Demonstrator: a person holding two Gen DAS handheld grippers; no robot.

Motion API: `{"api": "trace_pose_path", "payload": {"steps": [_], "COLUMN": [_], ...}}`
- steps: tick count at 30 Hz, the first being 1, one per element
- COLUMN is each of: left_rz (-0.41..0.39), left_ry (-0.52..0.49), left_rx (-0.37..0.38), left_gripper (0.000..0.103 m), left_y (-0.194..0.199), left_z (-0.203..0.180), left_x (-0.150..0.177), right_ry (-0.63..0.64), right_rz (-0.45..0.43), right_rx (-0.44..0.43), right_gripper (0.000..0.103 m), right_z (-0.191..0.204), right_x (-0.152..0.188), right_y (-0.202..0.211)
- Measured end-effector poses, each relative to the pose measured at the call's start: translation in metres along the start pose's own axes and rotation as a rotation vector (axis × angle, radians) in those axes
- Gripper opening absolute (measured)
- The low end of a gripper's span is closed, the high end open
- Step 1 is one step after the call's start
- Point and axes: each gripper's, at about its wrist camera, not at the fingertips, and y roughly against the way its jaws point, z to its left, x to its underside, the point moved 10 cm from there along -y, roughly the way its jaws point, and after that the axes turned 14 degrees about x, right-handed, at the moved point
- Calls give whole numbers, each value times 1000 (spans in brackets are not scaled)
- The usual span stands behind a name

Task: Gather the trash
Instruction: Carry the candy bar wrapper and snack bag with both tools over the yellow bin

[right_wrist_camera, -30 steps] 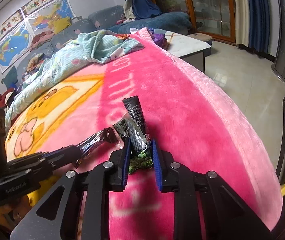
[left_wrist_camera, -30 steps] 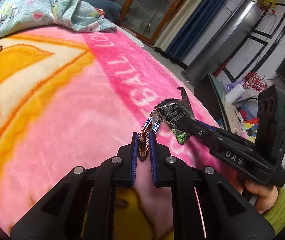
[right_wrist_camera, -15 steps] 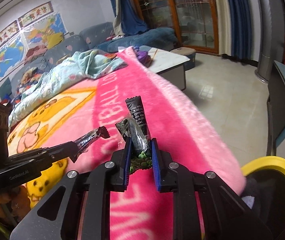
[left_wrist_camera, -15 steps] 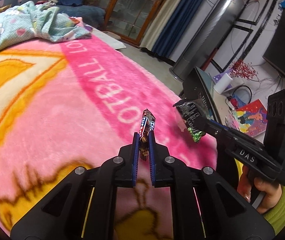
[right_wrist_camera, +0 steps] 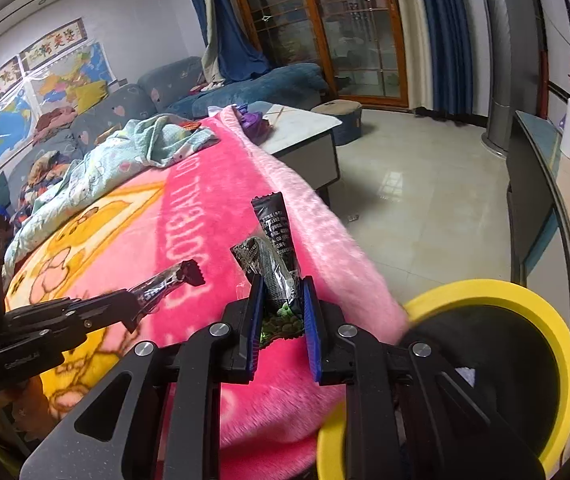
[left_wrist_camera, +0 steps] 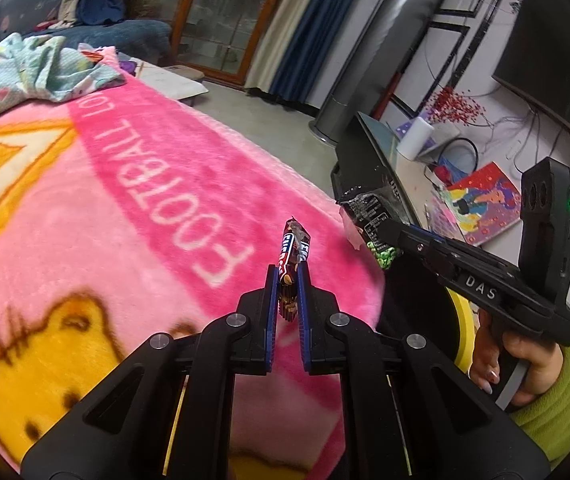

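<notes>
My left gripper [left_wrist_camera: 287, 276] is shut on a blue and red candy bar wrapper [left_wrist_camera: 291, 254] and holds it above the pink blanket [left_wrist_camera: 125, 208]. It also shows in the right wrist view [right_wrist_camera: 173, 282]. My right gripper [right_wrist_camera: 283, 292] is shut on a black snack wrapper with green print [right_wrist_camera: 275, 248], lifted above the blanket's edge. That wrapper shows in the left wrist view [left_wrist_camera: 373, 216]. A yellow-rimmed black trash bin [right_wrist_camera: 537, 316] stands on the floor to the right of the right gripper.
A light blue patterned quilt [right_wrist_camera: 125, 160] lies bunched at the far end of the blanket. A low white table [right_wrist_camera: 305, 128] stands beyond it. A dark TV stand [left_wrist_camera: 369, 160] with clutter lines the right. Tiled floor [right_wrist_camera: 417, 192] lies between.
Both grippers have lifted their wrappers off the blanket and moved right, toward the blanket's edge. The yellow bin has come into the right wrist view.
</notes>
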Motion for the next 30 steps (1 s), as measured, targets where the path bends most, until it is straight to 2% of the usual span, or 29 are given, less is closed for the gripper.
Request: {"api": "trace_pose_path", "payload": {"steps": [30], "left_rz": [45], "left_ry": [-145], "left_rx": [119], "left_gripper": [5], "left_y": [-19], "left_z": [-91], "left_x": [20], "right_ry": [-129], "right_rz": [-72], "right_rx": [125], "right_gripper": [18], "right_z": [-83], "right_x": [9], "right_y": [43]}}
